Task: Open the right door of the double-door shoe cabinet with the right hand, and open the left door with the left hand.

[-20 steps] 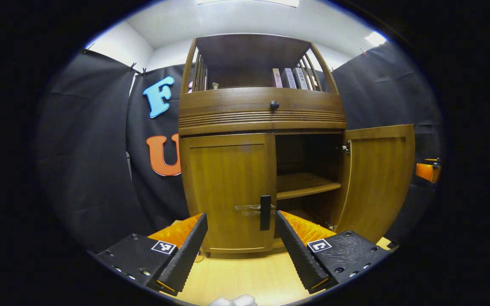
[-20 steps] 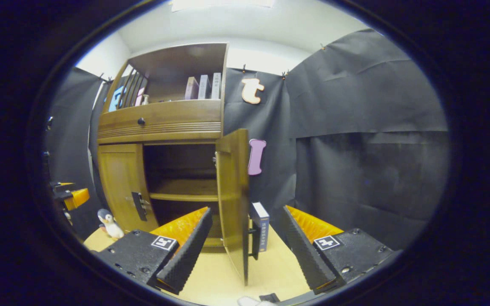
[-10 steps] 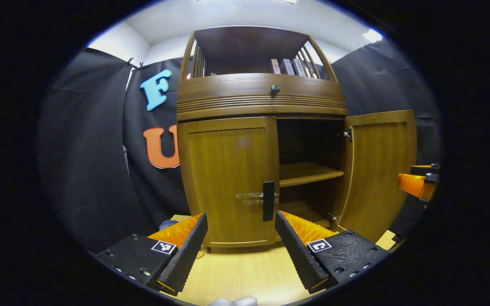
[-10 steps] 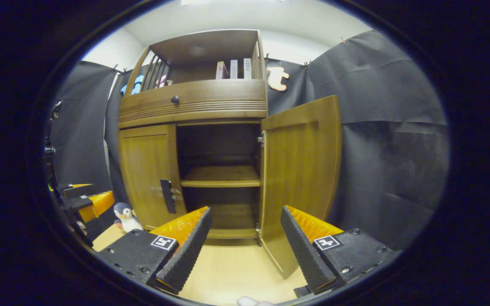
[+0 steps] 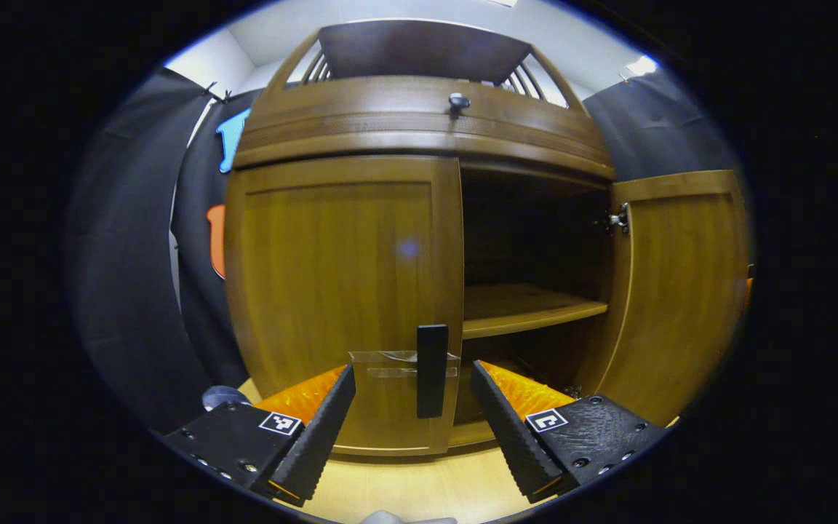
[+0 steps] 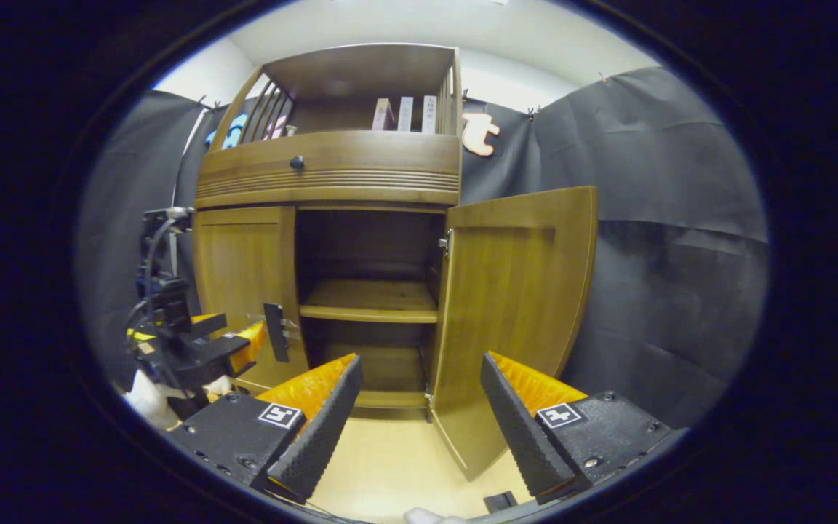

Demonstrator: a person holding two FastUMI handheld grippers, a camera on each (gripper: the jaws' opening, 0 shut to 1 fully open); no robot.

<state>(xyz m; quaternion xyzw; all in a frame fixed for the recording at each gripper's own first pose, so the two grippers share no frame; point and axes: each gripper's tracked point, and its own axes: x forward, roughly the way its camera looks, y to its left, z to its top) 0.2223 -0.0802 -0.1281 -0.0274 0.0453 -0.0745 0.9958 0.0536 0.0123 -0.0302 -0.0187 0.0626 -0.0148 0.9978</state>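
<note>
Since the right door (image 6: 513, 320) is already swung wide and the right gripper (image 6: 419, 407) sits back with jaws apart and empty, only 1 door is left. Left gripper (image 5: 412, 415) is spread around the handle (image 5: 431, 370) of the shut left door (image 5: 339, 291), not gripping; closing off-center could slip off that slim bar.

Each gripper (image 5: 413, 418): 2 ridged fingers (image 5: 317, 429), square coded tags, screwed mounts.
</note>
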